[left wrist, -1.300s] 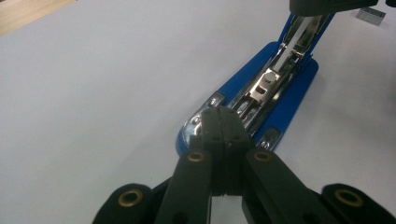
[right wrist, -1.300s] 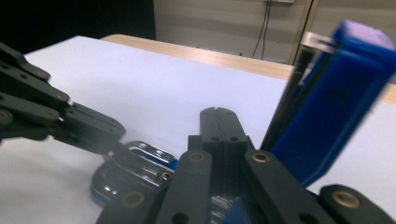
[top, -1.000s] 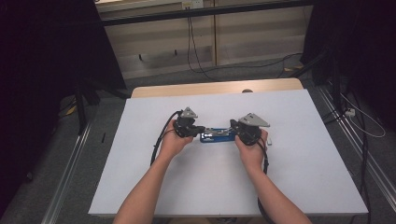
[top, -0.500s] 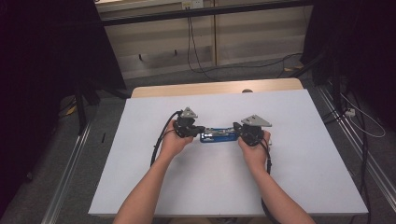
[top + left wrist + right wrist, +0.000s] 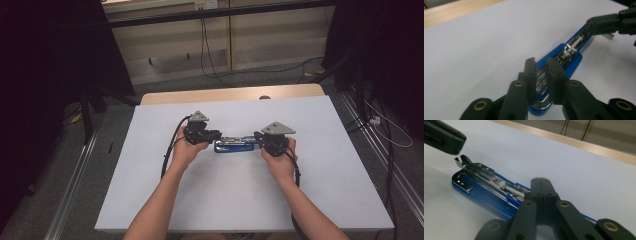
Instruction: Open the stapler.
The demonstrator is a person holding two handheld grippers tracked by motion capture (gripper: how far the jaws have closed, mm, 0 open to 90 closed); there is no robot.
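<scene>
from above, a blue stapler is lying mid-table on the white table cover, between the left gripper and right gripper. along the left gripper, its jaws are standing slightly parted over the stapler's wide end, not clamping. along the right gripper, its jaws are pressing together at the stapler's other end, whose metal staple rail is lying exposed, so i judge opening done, loading or closing left. no readable writing is showing.

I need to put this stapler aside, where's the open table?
Bare white table lies all along the near edge, beside both forearms, and across the far strip up to the wooden edge. Both side margins are free too. Only the middle is crowded: the stapler sits between the left gripper and the right gripper.
</scene>
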